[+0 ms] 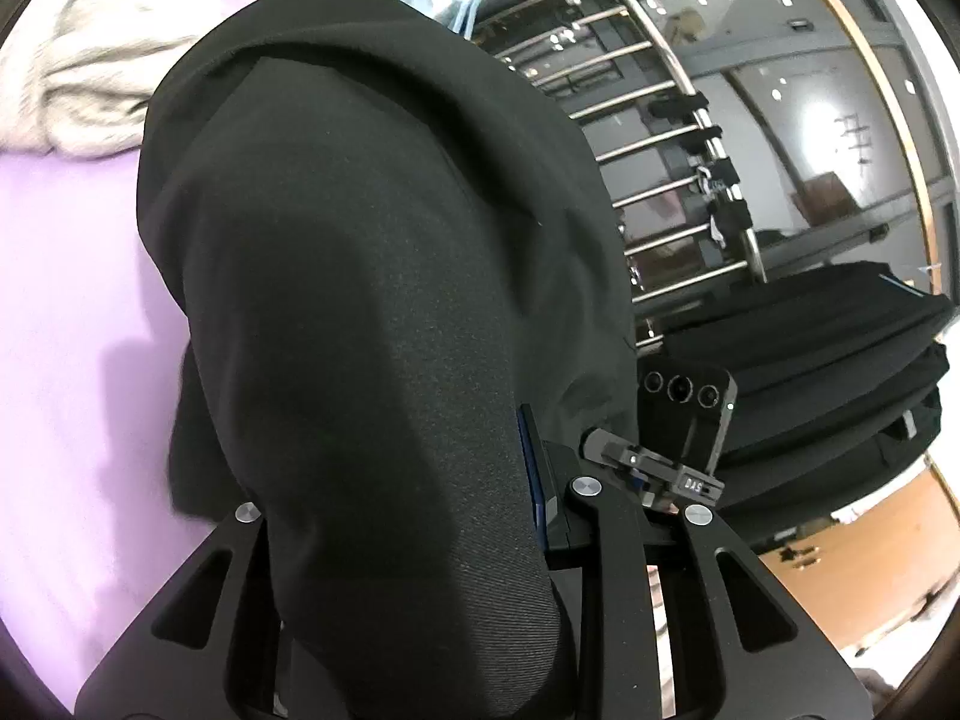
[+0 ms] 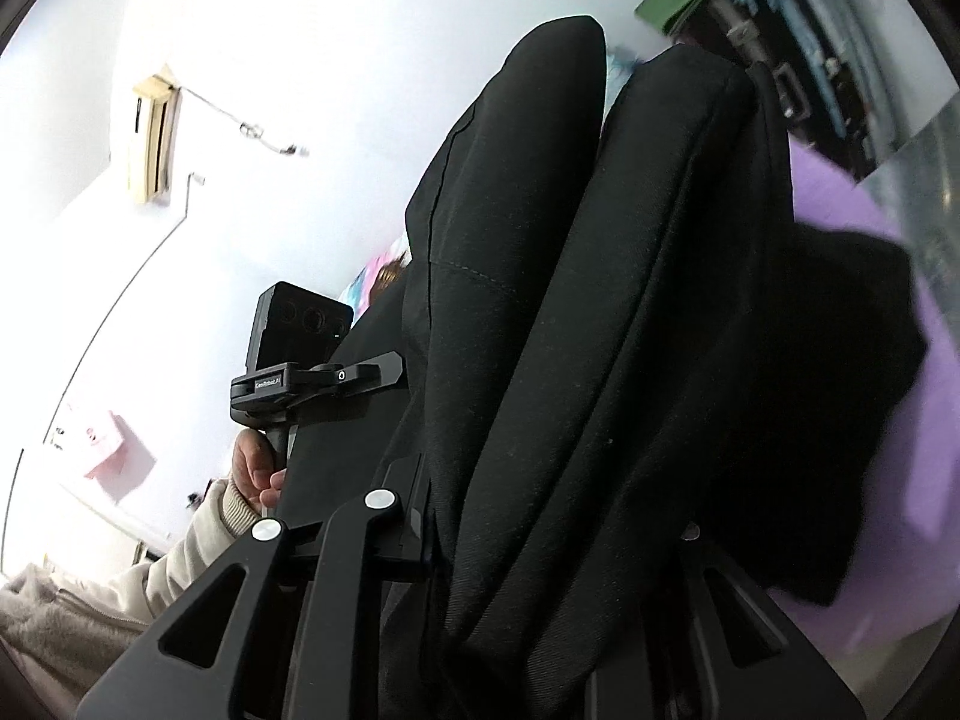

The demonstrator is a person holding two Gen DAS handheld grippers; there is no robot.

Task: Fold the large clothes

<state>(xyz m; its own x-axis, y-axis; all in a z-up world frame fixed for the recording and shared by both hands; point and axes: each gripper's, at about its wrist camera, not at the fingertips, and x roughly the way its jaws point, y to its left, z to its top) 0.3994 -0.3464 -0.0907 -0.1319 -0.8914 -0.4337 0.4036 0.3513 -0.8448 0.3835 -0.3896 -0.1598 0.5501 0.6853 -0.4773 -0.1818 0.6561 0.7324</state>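
Jaws of both the left gripper [image 1: 414,540] and the right gripper [image 2: 540,540] pinch the black woven cloth garment [image 1: 360,276], which runs lengthwise from each toward the top of the frame, hanging over the lilac bed sheet [image 1: 78,360].

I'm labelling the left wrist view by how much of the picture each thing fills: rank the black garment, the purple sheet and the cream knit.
1. black garment, though it hangs right at the lens, so nearness inflates it
2. purple sheet
3. cream knit
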